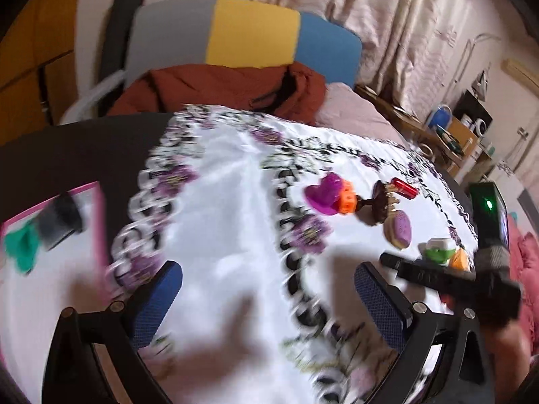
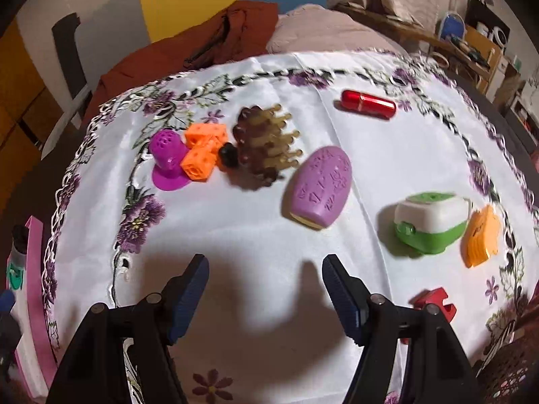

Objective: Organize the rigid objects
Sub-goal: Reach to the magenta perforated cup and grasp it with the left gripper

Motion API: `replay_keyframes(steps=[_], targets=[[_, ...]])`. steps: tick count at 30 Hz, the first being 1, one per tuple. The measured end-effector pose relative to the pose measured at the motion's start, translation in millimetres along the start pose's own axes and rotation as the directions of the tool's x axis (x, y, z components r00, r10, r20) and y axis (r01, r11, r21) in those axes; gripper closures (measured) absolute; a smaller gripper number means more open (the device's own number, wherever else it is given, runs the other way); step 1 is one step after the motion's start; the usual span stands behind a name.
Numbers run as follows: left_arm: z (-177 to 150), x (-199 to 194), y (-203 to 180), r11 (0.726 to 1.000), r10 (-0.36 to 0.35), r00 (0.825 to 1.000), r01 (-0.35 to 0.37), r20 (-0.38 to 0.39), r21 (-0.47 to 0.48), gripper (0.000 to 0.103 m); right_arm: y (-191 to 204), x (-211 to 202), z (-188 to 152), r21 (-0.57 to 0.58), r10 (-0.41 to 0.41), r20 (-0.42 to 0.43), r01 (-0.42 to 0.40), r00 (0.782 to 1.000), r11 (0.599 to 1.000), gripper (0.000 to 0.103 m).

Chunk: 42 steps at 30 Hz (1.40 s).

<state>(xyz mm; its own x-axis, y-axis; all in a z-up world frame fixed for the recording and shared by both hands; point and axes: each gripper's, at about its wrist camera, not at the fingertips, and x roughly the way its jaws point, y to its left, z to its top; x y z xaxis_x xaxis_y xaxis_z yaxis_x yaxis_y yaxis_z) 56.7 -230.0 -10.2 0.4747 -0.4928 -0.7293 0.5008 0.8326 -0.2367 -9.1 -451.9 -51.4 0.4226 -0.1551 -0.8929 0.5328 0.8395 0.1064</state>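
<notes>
Small objects lie on a white flowered tablecloth (image 2: 256, 222): a purple hat-shaped piece (image 2: 166, 163), orange cubes (image 2: 202, 149), a brown spiky brush (image 2: 266, 146), a red cylinder (image 2: 369, 104), a purple oval case (image 2: 320, 190), a green-and-white box (image 2: 433, 222), an orange piece (image 2: 481, 240) and a red block (image 2: 434, 303). My right gripper (image 2: 266, 294) is open and empty above the cloth, in front of the oval case. My left gripper (image 1: 269, 299) is open and empty over the cloth; the view is blurred. The same objects show at its right, such as the hat piece (image 1: 325, 195).
A pink-rimmed tray (image 1: 97, 222) at the left holds a teal thing (image 1: 20, 245) and a dark cylinder (image 1: 60, 220). The right gripper's body (image 1: 471, 286) crosses the left view's right side. A chair with a rust jacket (image 1: 219, 91) stands behind the table.
</notes>
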Motion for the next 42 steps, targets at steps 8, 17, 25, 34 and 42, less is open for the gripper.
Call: replay_keyframes(steps=[8, 17, 25, 34, 42], targets=[[40, 77, -47, 0.995, 0.04, 0.999, -0.04, 0.002, 0.093, 0.001, -33, -18, 7, 0.175, 0.013, 0.085, -0.028, 0.996, 0.984, 0.032], [59, 134, -70, 0.985, 0.101, 0.995, -0.103, 0.02, 0.137, 0.01, -64, -9, 6, 0.344, 0.089, 0.045, -0.099, 0.995, 0.934, 0.032], [63, 156, -73, 0.985, 0.071, 0.997, -0.069, -0.007, 0.161, 0.069, -60, -5, 7, 0.334, 0.098, 0.034, -0.104, 0.995, 0.937, 0.032], [40, 127, -48, 0.993, 0.038, 0.999, -0.041, 0.035, 0.113, 0.07, -63, -6, 6, 0.35, 0.113, 0.04, -0.12, 0.993, 0.929, 0.032], [17, 99, -14, 1.0, 0.0, 0.999, 0.001, 0.044, -0.023, 0.07, -37, -23, 12, 0.227, 0.145, 0.129, -0.171, 0.981, 0.959, 0.032]])
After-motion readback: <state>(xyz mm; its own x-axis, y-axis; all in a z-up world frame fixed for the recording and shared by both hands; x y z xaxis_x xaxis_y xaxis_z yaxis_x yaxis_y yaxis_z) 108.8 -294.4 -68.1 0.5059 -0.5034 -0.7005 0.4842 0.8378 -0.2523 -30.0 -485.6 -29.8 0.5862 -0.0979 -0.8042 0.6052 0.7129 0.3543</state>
